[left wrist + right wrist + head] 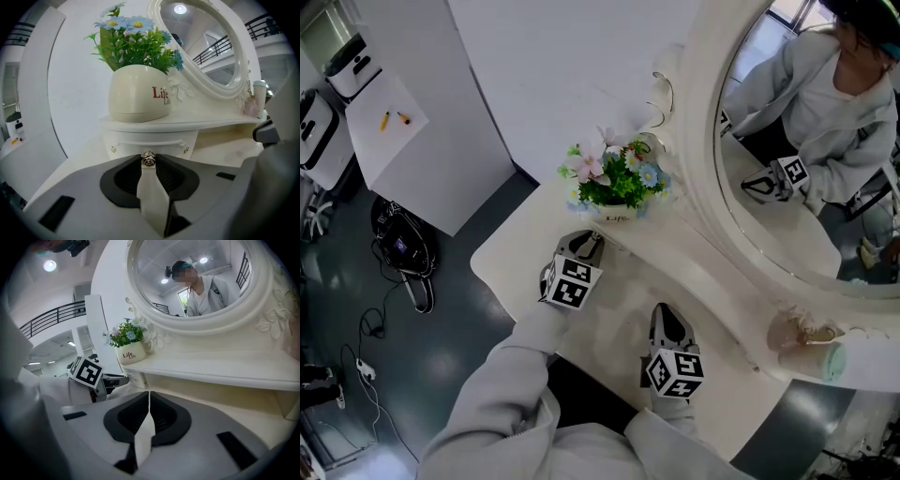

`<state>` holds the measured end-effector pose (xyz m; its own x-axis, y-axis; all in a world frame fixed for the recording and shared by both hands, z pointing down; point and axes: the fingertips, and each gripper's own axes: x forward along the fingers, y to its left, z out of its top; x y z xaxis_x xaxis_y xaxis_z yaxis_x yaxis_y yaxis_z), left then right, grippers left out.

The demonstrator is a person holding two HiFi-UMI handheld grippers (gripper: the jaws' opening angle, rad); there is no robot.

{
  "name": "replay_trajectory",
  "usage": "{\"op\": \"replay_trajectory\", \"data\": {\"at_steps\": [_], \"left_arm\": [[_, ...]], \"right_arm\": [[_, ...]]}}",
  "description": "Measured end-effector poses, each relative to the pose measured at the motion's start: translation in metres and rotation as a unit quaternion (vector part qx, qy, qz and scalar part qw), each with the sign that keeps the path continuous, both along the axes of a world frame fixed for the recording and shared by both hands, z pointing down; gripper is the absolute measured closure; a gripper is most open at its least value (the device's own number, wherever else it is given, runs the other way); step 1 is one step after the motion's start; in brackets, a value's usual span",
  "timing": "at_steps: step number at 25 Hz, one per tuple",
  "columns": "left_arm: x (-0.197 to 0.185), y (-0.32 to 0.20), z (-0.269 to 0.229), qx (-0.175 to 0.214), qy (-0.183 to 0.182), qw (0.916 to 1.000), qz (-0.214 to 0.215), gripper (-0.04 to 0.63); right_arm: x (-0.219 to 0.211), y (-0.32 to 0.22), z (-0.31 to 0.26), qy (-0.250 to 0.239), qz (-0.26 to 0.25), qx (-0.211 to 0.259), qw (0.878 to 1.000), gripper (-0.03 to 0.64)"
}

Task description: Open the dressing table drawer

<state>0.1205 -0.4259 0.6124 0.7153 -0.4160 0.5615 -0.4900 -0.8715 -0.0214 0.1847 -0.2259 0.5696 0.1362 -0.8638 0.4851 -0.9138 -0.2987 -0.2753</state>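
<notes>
Just above drawer knob (148,160), flowerpot (136,98)

There's the pot (615,214), cream, with "Life" printed on its side, stuffed with pink and blue flowers (614,173) and green leaves. Just right of the pot, the big oval mirror (769,230) sits in its ornate white frame. Well to the right of the pot, past the mirror, two small bottles stand side by side: a pink bottle (792,336) and a mint bottle (832,362). Left of the pot rises a white panel (478,103). Further left of the pot and lower, a black bag (401,246) lies on the dark floor, with a cable (373,323) trailing below it. Up and far left of the pot, a white desk (389,148) carries two small yellow-orange items (384,120), too small to name.
</notes>
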Motion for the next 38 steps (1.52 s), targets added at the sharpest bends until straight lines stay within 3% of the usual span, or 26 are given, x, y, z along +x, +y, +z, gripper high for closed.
{"op": "replay_trajectory", "data": {"at_steps": [38], "left_arm": [[-0.037, 0.019, 0.006, -0.012, 0.005, 0.9995, 0.028, 0.492]], "right_arm": [[0.005, 0.012, -0.01, 0.001, 0.02, 0.017, 1.0, 0.581]]}}
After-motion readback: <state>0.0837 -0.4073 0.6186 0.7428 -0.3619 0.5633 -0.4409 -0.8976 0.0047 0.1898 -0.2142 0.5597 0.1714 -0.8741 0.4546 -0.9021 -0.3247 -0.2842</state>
